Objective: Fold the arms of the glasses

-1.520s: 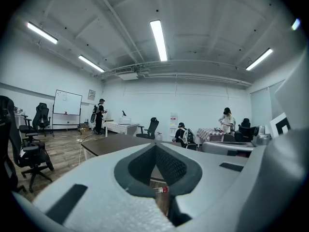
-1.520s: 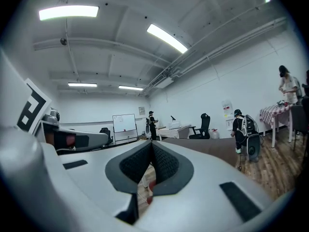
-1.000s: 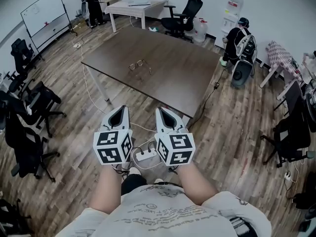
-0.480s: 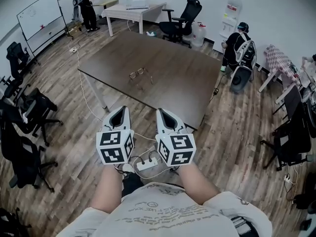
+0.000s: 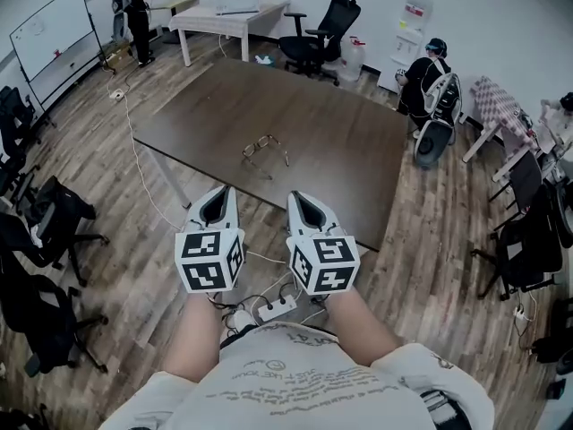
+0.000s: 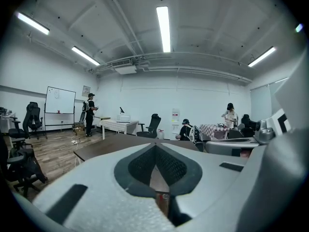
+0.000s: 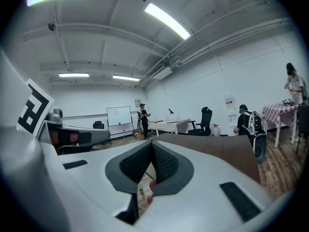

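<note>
Dark brown laminate tops the table (image 5: 349, 141), the reference for every position given. The glasses (image 5: 265, 147) lie on the table, toward its near left part, with at least one arm standing out from the frame. The left tool (image 5: 217, 201) and the right tool (image 5: 302, 201) are held side by side on the near side of the table, tips directed toward it, both well apart from the glasses. Each tool's jaws are pressed together with nothing between them, as the left gripper view and the right gripper view show. A cube with square markers sits at the rear of each tool. On the wooden floor (image 5: 134, 267) before the table's near edge lies a white power strip (image 5: 276, 309) with cables. Beyond the table's far left side stands a whiteboard (image 5: 49, 30); beyond its far edge, a black office chair (image 5: 318, 34); beyond its right corner, a crouching person (image 5: 430, 70).
</note>
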Motion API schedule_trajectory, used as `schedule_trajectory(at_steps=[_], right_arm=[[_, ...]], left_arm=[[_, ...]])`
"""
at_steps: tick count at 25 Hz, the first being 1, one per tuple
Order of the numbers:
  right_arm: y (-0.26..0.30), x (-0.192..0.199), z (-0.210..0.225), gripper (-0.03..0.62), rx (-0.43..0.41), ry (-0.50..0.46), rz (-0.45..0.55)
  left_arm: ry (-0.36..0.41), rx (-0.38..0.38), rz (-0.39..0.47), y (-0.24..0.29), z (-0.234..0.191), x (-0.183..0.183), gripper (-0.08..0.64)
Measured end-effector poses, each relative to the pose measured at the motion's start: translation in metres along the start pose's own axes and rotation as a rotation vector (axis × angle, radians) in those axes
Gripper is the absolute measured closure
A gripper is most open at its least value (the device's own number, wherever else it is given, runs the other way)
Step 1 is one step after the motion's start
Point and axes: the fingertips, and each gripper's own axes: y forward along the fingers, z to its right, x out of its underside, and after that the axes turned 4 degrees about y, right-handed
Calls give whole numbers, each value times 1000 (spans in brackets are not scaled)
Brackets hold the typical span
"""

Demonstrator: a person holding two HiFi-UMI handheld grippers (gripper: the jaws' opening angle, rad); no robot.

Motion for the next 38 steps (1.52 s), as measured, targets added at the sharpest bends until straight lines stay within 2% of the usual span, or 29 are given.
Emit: schedule_trajectory(at_steps=[5, 15, 30, 38], right_arm=[[46, 5, -22, 581, 31, -20, -23], [93, 23, -71, 581, 69, -21, -34], [141, 29, -51, 581, 126, -10, -59], [178, 25, -5, 581, 187, 18, -49]], left_arm=[[-21, 22, -12, 15, -53, 8, 548], [-24, 41, -38, 15, -132, 27, 548], [-22, 107, -76, 65, -153, 37, 548], [16, 167, -94, 129, -145, 33, 548]])
